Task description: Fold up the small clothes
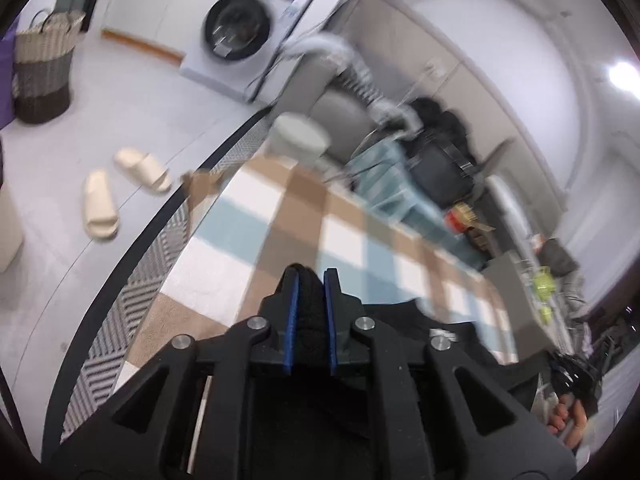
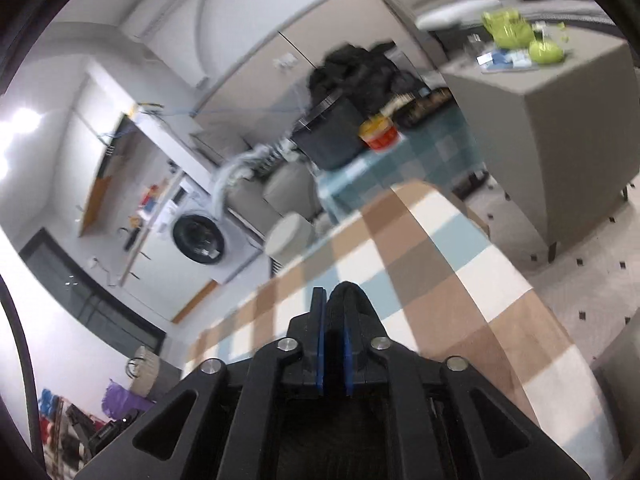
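My left gripper is shut on a black garment; the knit cloth fills the gap between the blue pads and hangs down to the right under the gripper. My right gripper is shut on the same black garment, a fold of it bulging over the right finger. Both grippers are held above a table with a brown, white and blue checked cloth, also in the right wrist view. Both views are motion-blurred.
A washing machine stands beyond the table, with a woven laundry basket and two beige slippers on the floor. A pile of dark clothes on a bin sits on a blue checked table. A grey cabinet stands right.
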Tool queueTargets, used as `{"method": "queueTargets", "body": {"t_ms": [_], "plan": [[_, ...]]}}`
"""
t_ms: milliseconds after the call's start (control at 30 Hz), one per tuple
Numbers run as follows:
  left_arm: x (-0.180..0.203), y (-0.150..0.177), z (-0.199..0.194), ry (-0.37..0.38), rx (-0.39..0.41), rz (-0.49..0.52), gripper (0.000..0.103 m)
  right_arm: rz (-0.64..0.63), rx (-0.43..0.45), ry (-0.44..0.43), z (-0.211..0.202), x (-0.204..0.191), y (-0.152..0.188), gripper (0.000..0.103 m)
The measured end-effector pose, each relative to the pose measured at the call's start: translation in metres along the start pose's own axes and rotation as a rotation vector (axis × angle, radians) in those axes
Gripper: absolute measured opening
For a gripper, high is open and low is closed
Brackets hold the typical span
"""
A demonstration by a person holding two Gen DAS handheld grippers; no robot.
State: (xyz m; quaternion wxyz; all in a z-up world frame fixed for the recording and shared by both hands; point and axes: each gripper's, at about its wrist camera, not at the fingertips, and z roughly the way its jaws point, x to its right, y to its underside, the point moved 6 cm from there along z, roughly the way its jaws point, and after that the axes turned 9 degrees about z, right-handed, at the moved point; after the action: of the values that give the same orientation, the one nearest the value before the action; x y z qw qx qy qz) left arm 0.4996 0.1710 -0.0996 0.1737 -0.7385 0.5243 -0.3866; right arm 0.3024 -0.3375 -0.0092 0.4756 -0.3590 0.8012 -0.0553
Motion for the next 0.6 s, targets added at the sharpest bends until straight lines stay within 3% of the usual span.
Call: {"method": "queueTargets", "body": {"t_ms": [100,167,233,467,600], "plan": [[-0.009,0.003,0.018,-0.03,-0.04,0.001,0.022,0.024,-0.013,0.038,0.003,0.016,0.003,0.032],[-0.015,0.007,0.015,-0.03,-0.038,-0.002,0.046,-0.019,-0.016,0.059,-0.006,0.022,0.01,0.036],[-0.019,0.013,0.008,-0.029,-0.044,-0.005,0.053,-0.082,-0.036,0.08,-0.013,0.025,0.02,0.041],[0.006,0.056,-0.016,0.018,-0.139,0.173,0.054,-0.309,-0.127,0.133,-0.021,0.014,0.063,0.046],[0.026,0.074,-0.006,0.104,-0.201,0.156,0.053,-0.374,-0.169,0.084,-0.018,-0.01,0.087,0.052]]}}
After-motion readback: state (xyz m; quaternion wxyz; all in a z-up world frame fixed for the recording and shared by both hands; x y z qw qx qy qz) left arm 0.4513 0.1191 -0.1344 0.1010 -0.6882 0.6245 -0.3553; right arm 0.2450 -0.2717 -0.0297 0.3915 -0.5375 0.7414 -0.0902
